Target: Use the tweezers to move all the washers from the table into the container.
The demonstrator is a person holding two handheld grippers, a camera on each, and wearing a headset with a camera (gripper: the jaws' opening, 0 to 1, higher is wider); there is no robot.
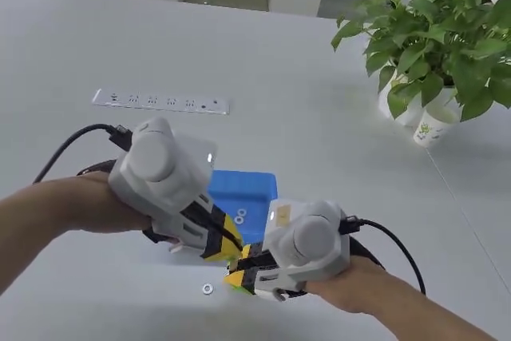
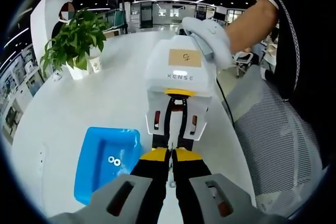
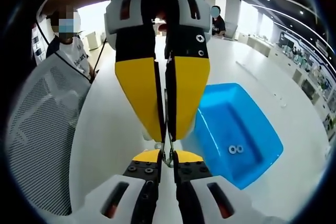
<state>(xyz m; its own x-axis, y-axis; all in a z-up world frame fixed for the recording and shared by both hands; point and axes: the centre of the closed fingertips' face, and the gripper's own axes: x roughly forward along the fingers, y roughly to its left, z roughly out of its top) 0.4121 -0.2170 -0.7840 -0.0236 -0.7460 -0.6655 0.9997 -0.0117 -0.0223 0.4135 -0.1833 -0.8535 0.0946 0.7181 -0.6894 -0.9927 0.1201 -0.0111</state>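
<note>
We saw the left gripper and right gripper meeting tip to tip, both with jaws narrow, each pinching the thin tweezers. The blue container sat at 12 o'clock from the tips, with two washers inside. One loose washer lay on the table at 8 o'clock from the tips, near but untouched.
</note>
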